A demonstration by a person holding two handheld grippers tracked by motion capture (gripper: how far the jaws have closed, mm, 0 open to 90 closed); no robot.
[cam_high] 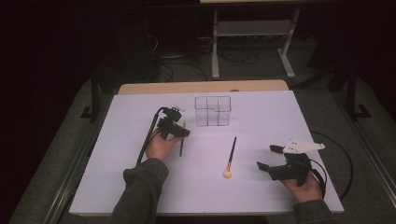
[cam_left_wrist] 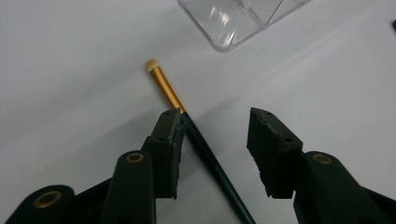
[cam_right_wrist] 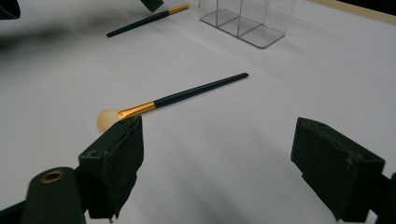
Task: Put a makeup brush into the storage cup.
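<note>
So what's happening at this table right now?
A person works two handheld grippers over a white table. The left gripper is down over a small gold-ferruled brush, jaws either side of its dark handle, one pad at it, not clamped. The right gripper waits open near a second, fluffy-headed brush. A clear divided organizer stands behind.

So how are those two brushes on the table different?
The small-tipped brush has a tiny stubby tip, while the fluffy brush ends in a round puffy head. The small-tipped brush lies between the jaws of the left gripper, close to the clear organizer; the fluffy brush lies alone in mid-table, untouched. Both have dark handles, gold collars and pale tips.
</note>
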